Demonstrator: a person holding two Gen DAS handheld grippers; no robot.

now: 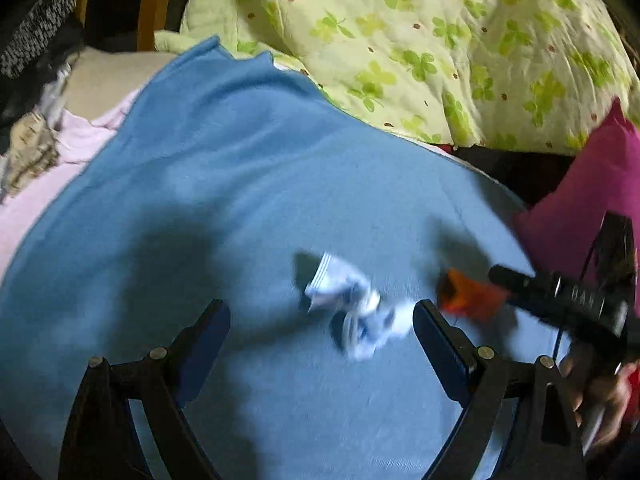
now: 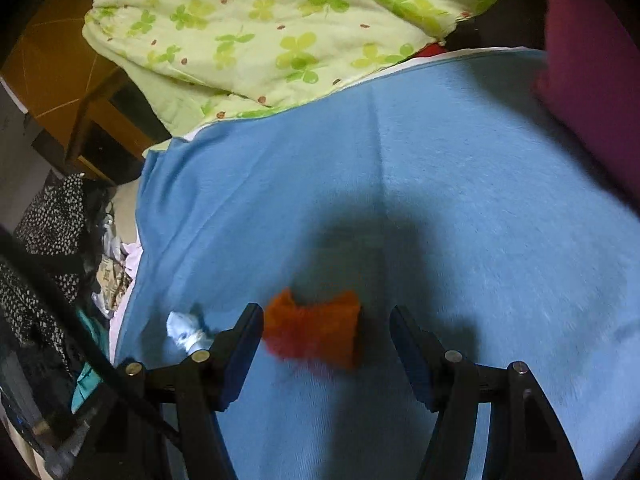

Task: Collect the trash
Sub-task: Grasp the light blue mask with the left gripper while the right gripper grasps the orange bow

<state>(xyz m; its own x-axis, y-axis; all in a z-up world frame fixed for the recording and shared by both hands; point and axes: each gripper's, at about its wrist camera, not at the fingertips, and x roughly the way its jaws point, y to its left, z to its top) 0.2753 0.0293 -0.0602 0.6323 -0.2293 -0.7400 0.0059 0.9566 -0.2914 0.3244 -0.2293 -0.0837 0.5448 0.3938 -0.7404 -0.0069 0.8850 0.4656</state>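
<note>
A crumpled white-and-blue wrapper (image 1: 354,312) lies on the blue blanket (image 1: 240,184). It sits between the wide-apart fingers of my left gripper (image 1: 322,320), close to the right finger and touched by neither pad. An orange-red crumpled wrapper (image 2: 316,328) lies between the fingers of my right gripper (image 2: 326,320). It is against the left pad, with a clear gap to the right pad. The left wrist view shows the same orange wrapper (image 1: 468,296) at the tip of the right gripper's black body (image 1: 568,300), held by a hand (image 1: 600,396). Both views are motion-blurred.
A green clover-print quilt (image 1: 420,48) is bunched at the far side of the blanket. A magenta pillow (image 1: 592,188) lies at the right. Pink cloth (image 1: 60,168) and a heap of dark spotted clothes (image 2: 52,232) sit off the left edge, beside wooden furniture (image 2: 60,68).
</note>
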